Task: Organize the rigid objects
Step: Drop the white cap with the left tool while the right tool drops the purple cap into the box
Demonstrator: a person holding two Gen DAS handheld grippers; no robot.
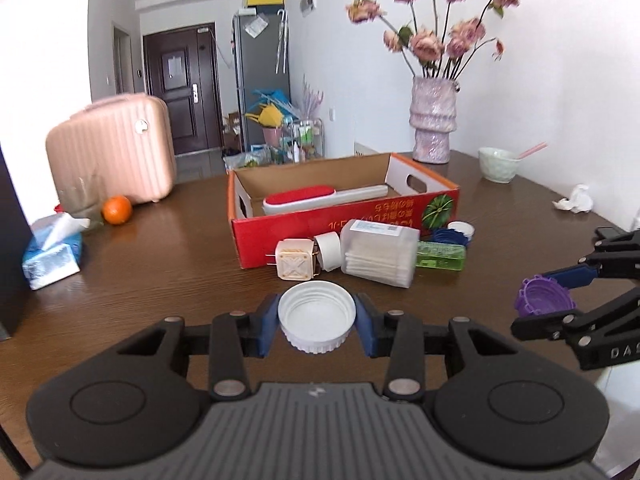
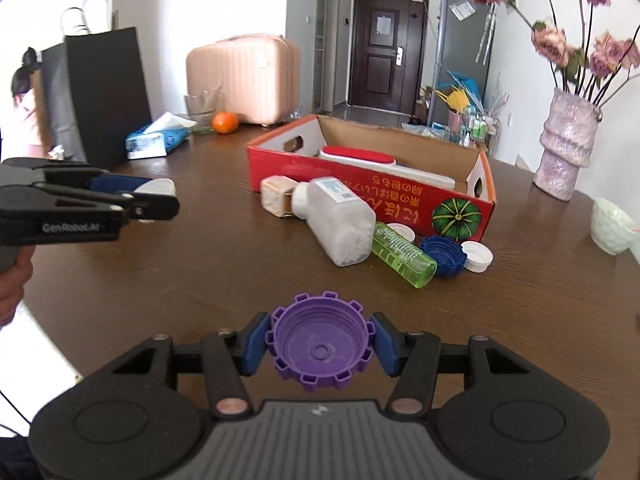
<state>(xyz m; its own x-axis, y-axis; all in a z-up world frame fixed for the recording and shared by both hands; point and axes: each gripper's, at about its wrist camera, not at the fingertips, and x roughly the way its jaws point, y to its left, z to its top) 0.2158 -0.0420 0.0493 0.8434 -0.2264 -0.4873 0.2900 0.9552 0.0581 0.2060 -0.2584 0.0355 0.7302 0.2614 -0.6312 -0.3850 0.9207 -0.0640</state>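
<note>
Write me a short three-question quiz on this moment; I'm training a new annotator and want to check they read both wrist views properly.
1. Multiple choice: what does the left gripper hold? A) a blue cap B) a white cap C) an orange
2. True or false: the red box already holds the lint brush.
3. Short answer: what colour is the cap in the right gripper?

Key
1. B: the white cap sits between the pads, open side up.
2. True.
3. Purple: the purple cap is clamped on both sides, clear of the table.
</note>
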